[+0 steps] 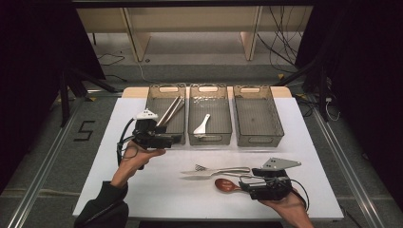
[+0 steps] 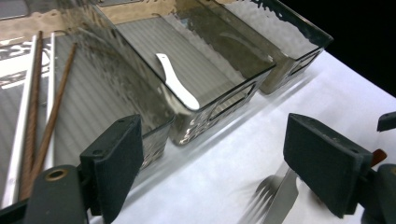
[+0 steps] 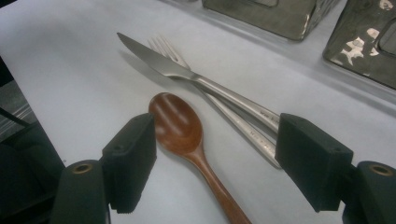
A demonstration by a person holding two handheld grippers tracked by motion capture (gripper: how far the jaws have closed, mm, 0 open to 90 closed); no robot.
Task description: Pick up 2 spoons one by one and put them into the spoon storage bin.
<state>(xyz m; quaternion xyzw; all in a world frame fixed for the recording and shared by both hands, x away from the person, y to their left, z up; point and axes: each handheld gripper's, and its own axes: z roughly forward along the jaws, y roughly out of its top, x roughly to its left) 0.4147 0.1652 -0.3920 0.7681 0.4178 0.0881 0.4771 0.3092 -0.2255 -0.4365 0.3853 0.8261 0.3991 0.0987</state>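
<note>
Wooden spoon [image 3: 187, 140] lay on the table [image 1: 142, 190] between the right gripper's [image 3: 215, 158] spread jaws, untouched, bowl pointing away from them and handle running back. Left gripper [image 2: 212, 163] jaws were spread, empty, before the bins: chopsticks [image 2: 39, 126] in the left bin [image 1: 164, 114], white spoon [image 2: 175, 81] in the middle bin [image 1: 210, 116].

The left gripper [image 1: 164, 140] stands open at centre left of the high view; the right gripper [image 1: 244, 183], also open, lies at lower right.
</note>
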